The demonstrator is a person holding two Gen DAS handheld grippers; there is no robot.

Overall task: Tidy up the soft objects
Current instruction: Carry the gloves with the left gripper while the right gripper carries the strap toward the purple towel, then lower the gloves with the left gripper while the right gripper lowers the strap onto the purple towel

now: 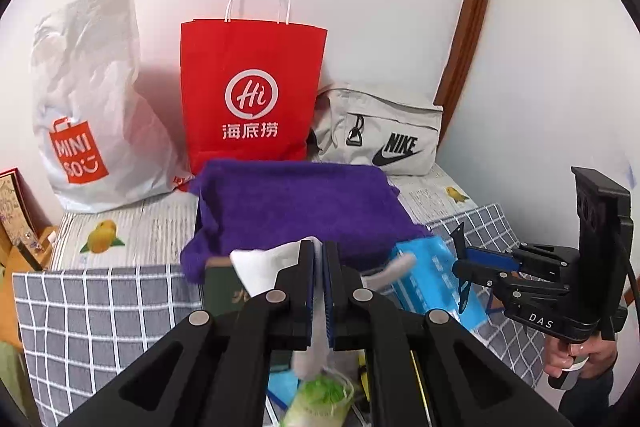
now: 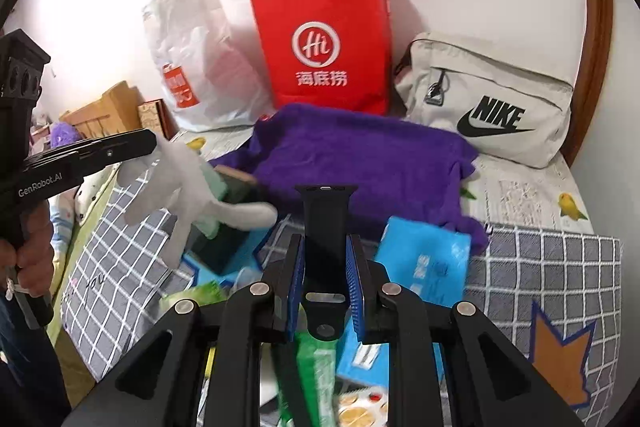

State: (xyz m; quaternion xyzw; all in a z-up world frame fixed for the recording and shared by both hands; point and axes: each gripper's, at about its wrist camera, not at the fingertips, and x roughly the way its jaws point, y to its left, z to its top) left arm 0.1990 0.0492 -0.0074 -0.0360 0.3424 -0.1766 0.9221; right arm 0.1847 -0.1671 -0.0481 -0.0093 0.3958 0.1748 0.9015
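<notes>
Bed [image 1: 132, 223] under a grey checked cloth [image 1: 104, 311], purple towel [image 1: 304, 203] spread mid-bed before red bag [image 1: 252, 87], white bag [image 1: 88, 99] and Nike pouch [image 1: 384, 135], small clutter nearest the cameras. Left tool [image 1: 318, 287] clamped shut on a limp white glove [image 2: 176, 187], lifted clear above the clutter; right tool [image 2: 326, 279] pinching a black watch strap [image 2: 325, 223] upright between blue pads. Likely trouble: dangling glove fingers snagging clutter below and dragging it along, or the slick, narrow strap twisting loose mid-carry.
</notes>
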